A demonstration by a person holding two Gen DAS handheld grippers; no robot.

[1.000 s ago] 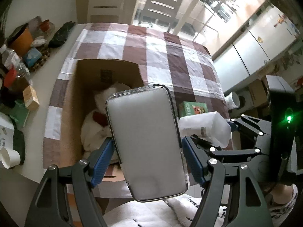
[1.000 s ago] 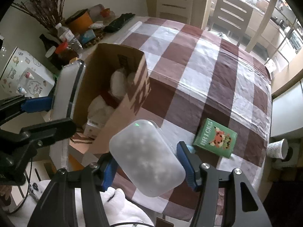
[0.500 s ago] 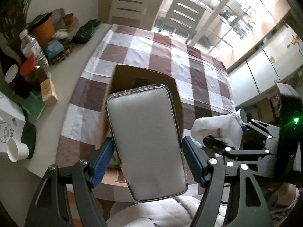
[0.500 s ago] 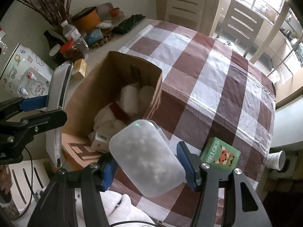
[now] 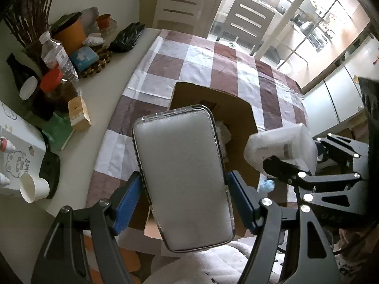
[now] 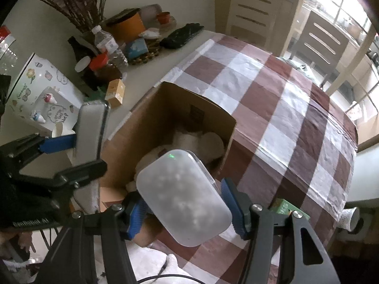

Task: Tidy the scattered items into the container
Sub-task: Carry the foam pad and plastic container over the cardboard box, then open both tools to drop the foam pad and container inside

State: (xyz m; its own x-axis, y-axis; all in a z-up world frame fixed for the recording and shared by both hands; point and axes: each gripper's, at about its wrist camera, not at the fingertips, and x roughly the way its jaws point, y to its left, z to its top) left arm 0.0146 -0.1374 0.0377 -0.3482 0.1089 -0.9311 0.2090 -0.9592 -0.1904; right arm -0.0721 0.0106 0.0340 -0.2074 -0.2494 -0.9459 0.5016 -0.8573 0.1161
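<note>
My left gripper (image 5: 184,194) is shut on a flat grey case with a clear rim (image 5: 183,172), held above the near end of the open cardboard box (image 5: 239,116). My right gripper (image 6: 183,203) is shut on a frosted white plastic container (image 6: 182,196), hanging over the box's near right corner (image 6: 180,111). White soft items (image 6: 201,142) lie inside the box. In the left wrist view the frosted container (image 5: 281,146) shows at the right. The grey case (image 6: 91,130) shows edge-on at the left of the right wrist view. A green bricks box (image 6: 287,209) lies on the checked cloth (image 6: 284,108), mostly hidden by my right finger.
Clutter lines the left of the table: water bottle (image 5: 58,56), orange pot (image 5: 71,33), red-lidded jar (image 5: 53,82), small tan carton (image 5: 79,113), paper cup (image 5: 33,188), black bag (image 5: 126,39). A chair (image 5: 251,21) and drawers (image 5: 182,0) stand beyond the table's far edge.
Both grippers, still holding their items, have moved left relative to the table. The box now lies under the right gripper, and the green bricks box has slid behind my right finger.
</note>
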